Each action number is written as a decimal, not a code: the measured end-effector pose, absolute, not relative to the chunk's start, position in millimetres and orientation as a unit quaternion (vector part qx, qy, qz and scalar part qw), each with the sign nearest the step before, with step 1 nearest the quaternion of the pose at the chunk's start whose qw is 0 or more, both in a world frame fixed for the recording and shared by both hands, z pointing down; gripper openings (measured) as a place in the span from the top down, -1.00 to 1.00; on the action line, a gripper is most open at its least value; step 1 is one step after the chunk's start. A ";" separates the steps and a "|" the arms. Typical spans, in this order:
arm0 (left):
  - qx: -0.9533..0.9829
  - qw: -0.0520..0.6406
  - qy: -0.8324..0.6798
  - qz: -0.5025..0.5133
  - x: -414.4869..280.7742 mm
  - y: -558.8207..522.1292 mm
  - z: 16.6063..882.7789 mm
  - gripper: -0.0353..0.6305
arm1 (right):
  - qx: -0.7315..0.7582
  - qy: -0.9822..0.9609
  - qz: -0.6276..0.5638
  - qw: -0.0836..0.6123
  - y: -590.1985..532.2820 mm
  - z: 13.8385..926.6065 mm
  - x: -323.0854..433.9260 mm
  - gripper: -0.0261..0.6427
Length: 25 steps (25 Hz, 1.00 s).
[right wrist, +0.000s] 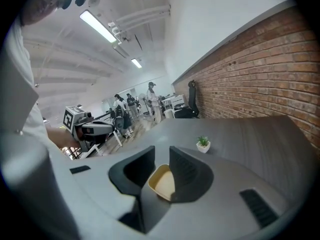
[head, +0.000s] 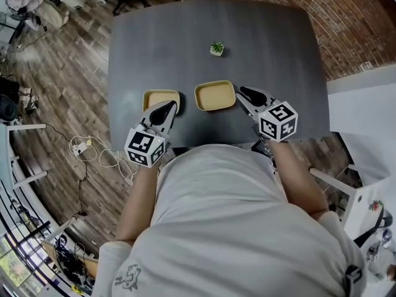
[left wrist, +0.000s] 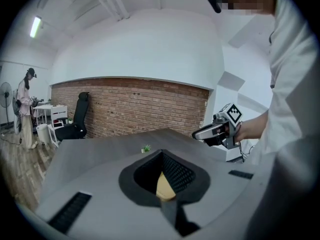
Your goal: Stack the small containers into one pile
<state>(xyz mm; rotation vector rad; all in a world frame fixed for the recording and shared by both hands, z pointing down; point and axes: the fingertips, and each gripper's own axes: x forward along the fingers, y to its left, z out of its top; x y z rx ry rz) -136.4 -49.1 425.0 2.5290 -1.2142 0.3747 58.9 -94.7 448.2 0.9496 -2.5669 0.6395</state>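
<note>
Containers (head: 161, 99) (head: 215, 95) sit apart on table (head: 272, 48), unstacked.

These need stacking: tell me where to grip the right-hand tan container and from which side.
Grip the thin right-end rim of the right-hand container, coming from the right with one jaw inside, one outside. It lies flat and open-topped, probably too broad to span, so the upright wall is the likeliest hold. The right tongs sit there, open, a corner of it between them.
</note>
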 end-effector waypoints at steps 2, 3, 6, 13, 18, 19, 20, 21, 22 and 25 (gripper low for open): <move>0.886 0.153 -0.418 0.131 -154.4 -48.7 425.3 0.86 | 0.341 -0.897 0.228 0.163 -92.8 448.4 42.4 0.63; 0.887 0.154 -0.416 0.130 -164.5 -48.7 425.9 0.86 | 0.345 -0.896 0.230 0.163 -91.4 448.9 33.2 0.63; 0.888 0.160 -0.411 0.128 -194.3 -46.8 429.3 0.86 | 0.350 -0.892 0.235 0.165 -85.5 451.8 4.6 0.63; 0.898 0.160 -0.389 0.126 -246.3 -45.4 432.9 0.86 | 0.370 -0.884 0.231 0.166 -76.6 451.2 -51.2 0.64; 0.907 0.157 -0.369 0.130 -275.1 -41.7 433.8 0.86 | 0.387 -0.877 0.233 0.163 -66.2 452.1 -82.1 0.64; 0.908 0.157 -0.365 0.131 -280.6 -40.6 434.4 0.86 | 0.390 -0.875 0.235 0.162 -63.7 453.0 -87.7 0.64; 0.910 0.157 -0.361 0.132 -285.9 -39.2 434.9 0.86 | 0.393 -0.874 0.236 0.162 -61.2 453.8 -93.3 0.64; 0.911 0.157 -0.357 0.133 -290.8 -37.6 435.3 0.86 | 0.397 -0.872 0.237 0.161 -58.5 454.6 -98.6 0.64; 0.912 0.157 -0.354 0.133 -294.9 -36.0 435.4 0.86 | 0.400 -0.870 0.238 0.161 -56.0 455.2 -103.2 0.64; 0.916 0.155 -0.344 0.133 -302.0 -32.6 436.2 0.86 | 0.406 -0.866 0.243 0.160 -49.6 458.1 -112.7 0.64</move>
